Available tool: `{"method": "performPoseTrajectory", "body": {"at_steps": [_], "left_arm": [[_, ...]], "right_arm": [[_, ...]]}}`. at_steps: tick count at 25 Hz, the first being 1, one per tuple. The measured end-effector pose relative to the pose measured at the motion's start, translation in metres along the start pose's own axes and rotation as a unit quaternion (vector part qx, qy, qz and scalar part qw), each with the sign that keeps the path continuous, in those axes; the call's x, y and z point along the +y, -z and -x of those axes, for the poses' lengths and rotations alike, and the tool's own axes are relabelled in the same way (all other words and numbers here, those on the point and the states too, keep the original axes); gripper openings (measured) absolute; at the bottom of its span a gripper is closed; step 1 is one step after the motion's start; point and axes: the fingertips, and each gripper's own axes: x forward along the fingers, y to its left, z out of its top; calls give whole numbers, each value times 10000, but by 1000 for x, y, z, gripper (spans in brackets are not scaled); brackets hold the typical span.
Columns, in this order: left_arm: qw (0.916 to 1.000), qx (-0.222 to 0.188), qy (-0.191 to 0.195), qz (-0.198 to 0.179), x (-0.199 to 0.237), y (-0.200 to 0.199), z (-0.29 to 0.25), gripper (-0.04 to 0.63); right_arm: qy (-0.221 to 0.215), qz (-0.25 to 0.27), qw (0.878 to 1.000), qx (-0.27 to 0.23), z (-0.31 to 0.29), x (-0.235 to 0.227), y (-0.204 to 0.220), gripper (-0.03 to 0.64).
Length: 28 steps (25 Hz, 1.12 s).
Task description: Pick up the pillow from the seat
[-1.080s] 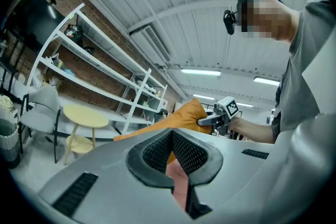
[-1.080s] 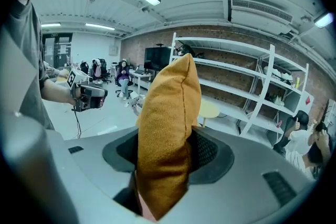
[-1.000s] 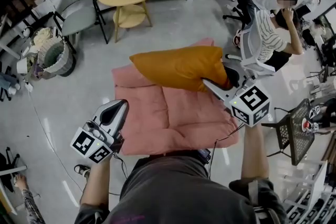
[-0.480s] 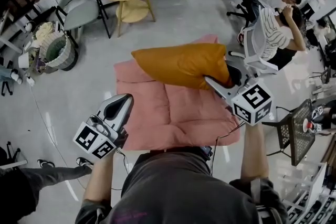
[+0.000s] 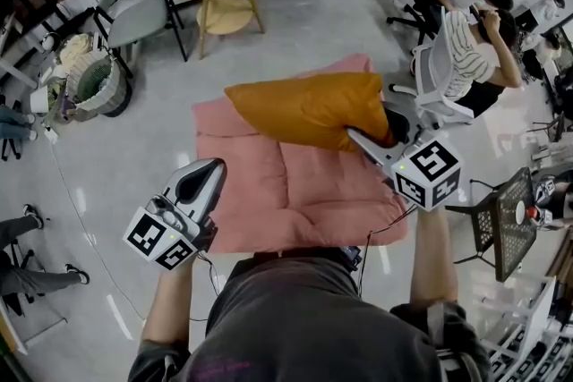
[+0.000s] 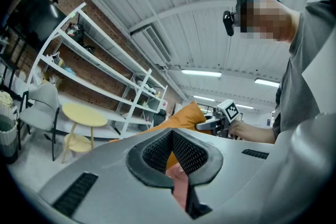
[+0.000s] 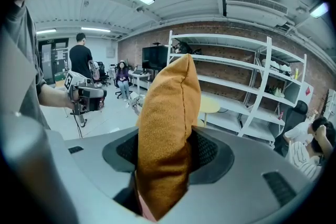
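Pillow [image 5: 309, 107]: plump, mustard, woven fabric, seamed edge; pinched at one corner by right tool [image 5: 361, 140]. Seat [image 5: 269, 201]: pink, quilted, square cushion. Left tool [image 5: 211, 167]: jaws together, empty.

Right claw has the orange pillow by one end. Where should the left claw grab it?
Probably the free left corner of the pillow, coming from the left. The right claw pinches the opposite end, so that corner juts unsupported over the pink seat, and its seam is thinner than the plump middle. The left claw is shut; open it first.
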Motion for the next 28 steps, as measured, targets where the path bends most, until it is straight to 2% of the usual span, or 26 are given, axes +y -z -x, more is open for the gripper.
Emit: {"method": "performPoseTrajectory", "body": {"at_steps": [28], "left_arm": [[10000,11,36,41,-17,11,3,11]], "right_arm": [[-95,-48,9997,223,6,6,19,239]]}}
